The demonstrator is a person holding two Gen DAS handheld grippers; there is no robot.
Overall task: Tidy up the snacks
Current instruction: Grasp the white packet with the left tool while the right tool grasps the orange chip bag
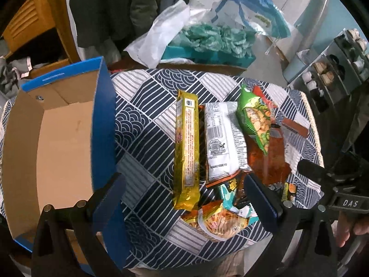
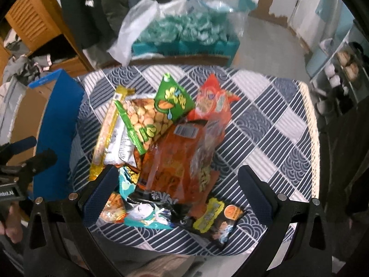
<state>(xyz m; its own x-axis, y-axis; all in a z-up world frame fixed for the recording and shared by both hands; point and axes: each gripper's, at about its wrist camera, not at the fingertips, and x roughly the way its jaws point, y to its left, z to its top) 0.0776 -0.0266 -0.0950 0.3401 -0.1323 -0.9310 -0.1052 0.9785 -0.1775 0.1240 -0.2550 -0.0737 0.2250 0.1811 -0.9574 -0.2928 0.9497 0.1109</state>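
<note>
A heap of snack packs lies on the patterned tablecloth (image 1: 143,106): a long yellow pack (image 1: 186,147), a white pack (image 1: 219,138), a green bag of round crackers (image 1: 253,117), an orange bag (image 2: 175,161) and a black and yellow pack (image 2: 214,217). An open cardboard box with blue walls (image 1: 103,124) stands left of the heap and holds nothing visible. My left gripper (image 1: 184,203) is open above the near end of the yellow pack. My right gripper (image 2: 177,189) is open over the orange bag. Neither holds anything.
A teal crate with green bags (image 1: 216,46) and white plastic (image 1: 159,39) stands beyond the table. A wooden cabinet (image 1: 34,25) is at the far left. A grey shoe rack (image 1: 334,69) is at the right. The right gripper's body (image 1: 334,184) shows at the table's right edge.
</note>
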